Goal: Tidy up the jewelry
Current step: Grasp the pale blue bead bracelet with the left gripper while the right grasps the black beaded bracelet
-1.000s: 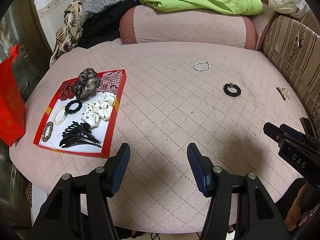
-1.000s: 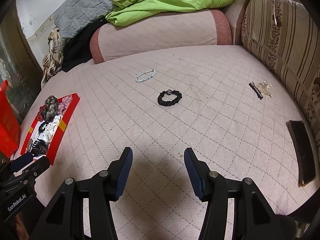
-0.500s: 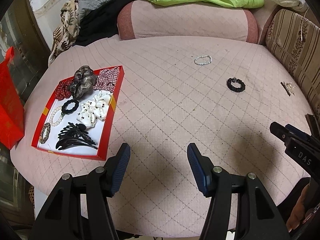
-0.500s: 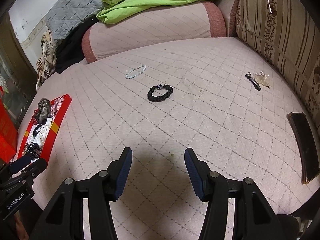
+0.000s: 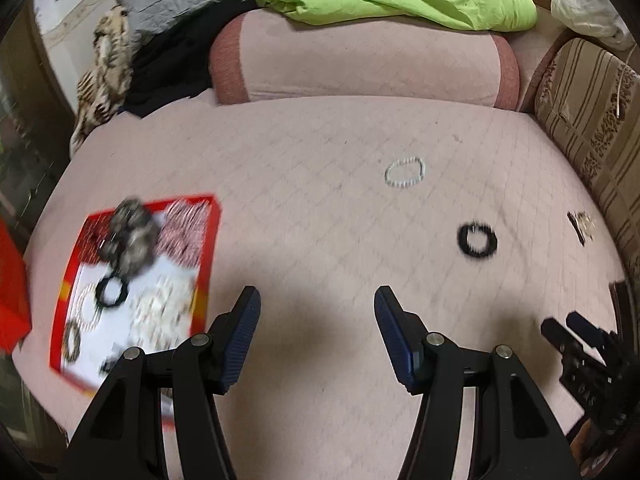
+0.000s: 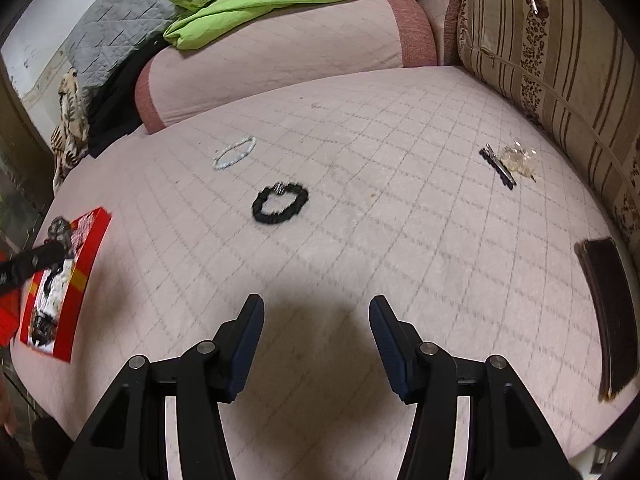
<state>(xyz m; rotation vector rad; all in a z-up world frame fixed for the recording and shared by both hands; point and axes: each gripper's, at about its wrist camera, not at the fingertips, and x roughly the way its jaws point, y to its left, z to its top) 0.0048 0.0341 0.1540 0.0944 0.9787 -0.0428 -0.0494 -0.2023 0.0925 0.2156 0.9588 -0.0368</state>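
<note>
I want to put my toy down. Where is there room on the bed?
Between the red tray and the black scrunchie the quilt is bare. Also between scrunchie and hair clip. The tray is crowded.

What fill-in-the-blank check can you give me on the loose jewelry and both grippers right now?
1. The tray holding sorted accessories is coloured ____.
2. The scrunchie lying loose on the pink cover is coloured ____.
3. The left gripper and right gripper both hold ____.
4. The bead bracelet lies ____ the tray.

Missing: red; black; nothing; outside
</note>
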